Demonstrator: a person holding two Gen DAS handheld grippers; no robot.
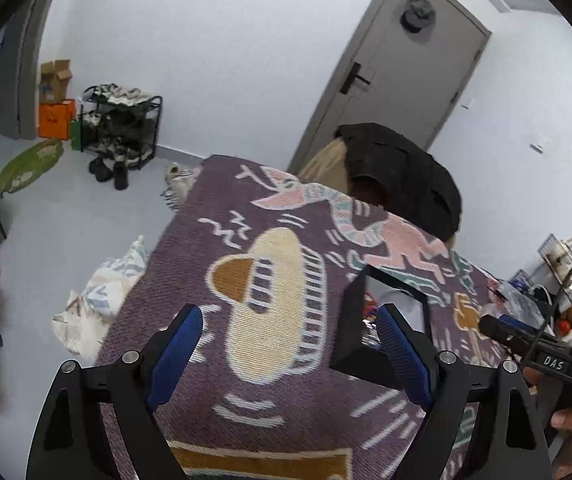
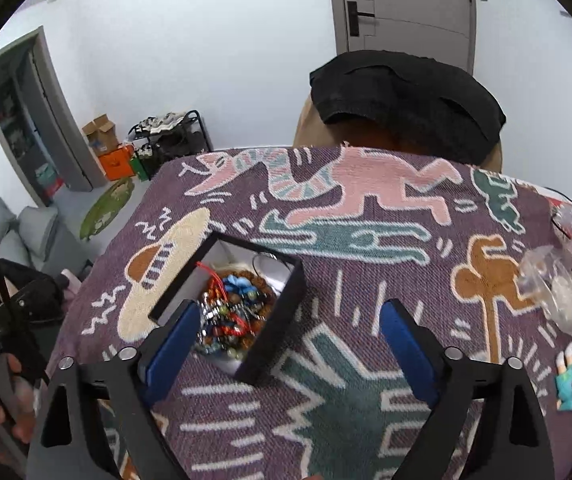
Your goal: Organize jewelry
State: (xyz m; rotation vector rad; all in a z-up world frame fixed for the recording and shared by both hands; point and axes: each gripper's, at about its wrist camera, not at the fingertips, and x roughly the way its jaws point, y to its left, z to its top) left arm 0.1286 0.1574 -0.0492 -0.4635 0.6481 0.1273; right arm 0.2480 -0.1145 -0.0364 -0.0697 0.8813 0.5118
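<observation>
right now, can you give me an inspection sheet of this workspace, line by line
surface: purple patterned woven cloth covers the table.
job's things: open black box on the cloth, holding a tangled heap of beaded jewelry; a dark cord lies at its far end.
clutter: crinkled clear plastic bag at the cloth's right edge; small cartoon figure beside it.
grippers: left gripper open, empty, its right finger in front of the box; right gripper open, empty, its left finger overlapping the box's near corner.
cables: black cable on the right gripper's body.
surroundings: grey door, black garment on a chair, shoe rack, cardboard boxes.
</observation>
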